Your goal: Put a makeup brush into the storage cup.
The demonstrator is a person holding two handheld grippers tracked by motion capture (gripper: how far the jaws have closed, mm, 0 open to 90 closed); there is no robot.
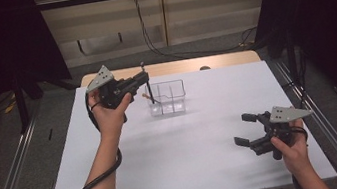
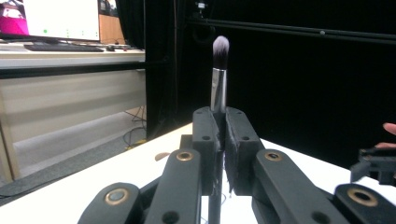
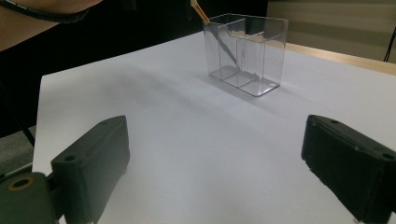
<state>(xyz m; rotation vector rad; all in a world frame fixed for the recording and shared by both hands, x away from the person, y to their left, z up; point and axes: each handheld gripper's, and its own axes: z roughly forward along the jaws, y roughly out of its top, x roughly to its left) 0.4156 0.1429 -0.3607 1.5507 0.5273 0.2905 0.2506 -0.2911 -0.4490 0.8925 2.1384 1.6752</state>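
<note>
A makeup brush [image 2: 218, 79] with a silver ferrule and a pale-tipped head stands upright, its handle pinched by my left gripper [image 2: 222, 116], which is shut on it. From the high view, the left gripper [image 1: 144, 77] is raised at the table's back left, the brush [image 1: 142, 66] poking up just left of a clear divided box [image 1: 167, 97]. The clear box [image 3: 247, 51] holds a thin dark stick with an orange end [image 3: 201, 11], leaning in its left compartment. My right gripper [image 1: 241, 129] rests low at the front right, open, with nothing between its jaws [image 3: 219, 140].
The white table top [image 1: 182, 163] has a wooden strip along its back edge with a small dark object [image 1: 204, 68] on it. Metal rails run along both sides of the table. Black curtains stand at left and right.
</note>
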